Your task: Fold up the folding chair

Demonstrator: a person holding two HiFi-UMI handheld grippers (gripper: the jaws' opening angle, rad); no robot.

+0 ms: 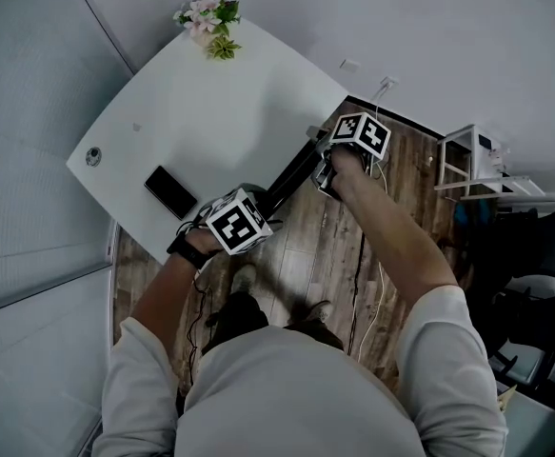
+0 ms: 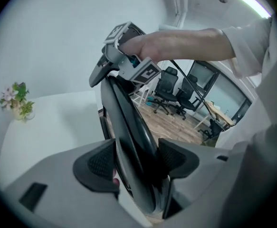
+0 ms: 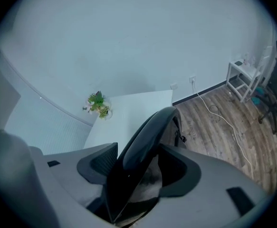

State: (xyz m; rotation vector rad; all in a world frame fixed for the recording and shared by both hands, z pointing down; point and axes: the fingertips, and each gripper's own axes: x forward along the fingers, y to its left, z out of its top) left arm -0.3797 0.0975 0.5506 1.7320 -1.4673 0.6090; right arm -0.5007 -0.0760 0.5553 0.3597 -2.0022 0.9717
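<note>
Beside the white table (image 1: 210, 103), the left gripper (image 2: 136, 164) clamps the folding chair (image 1: 291, 174); the right gripper (image 3: 137, 163) straddles it slack and should close before pressing flat.

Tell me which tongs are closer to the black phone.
Left. The left tongs, on the chair, are beside the phone at the table edge; the right tongs are farther off, near its corner.

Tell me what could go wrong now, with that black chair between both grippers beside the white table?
The jaws of the right gripper look loose around the folding chair, so its weight may hang on the left gripper alone and slip or swing. The chair is close to the white table; a swing might knock it. A white cable trails on the floor, a possible trip hazard.
</note>
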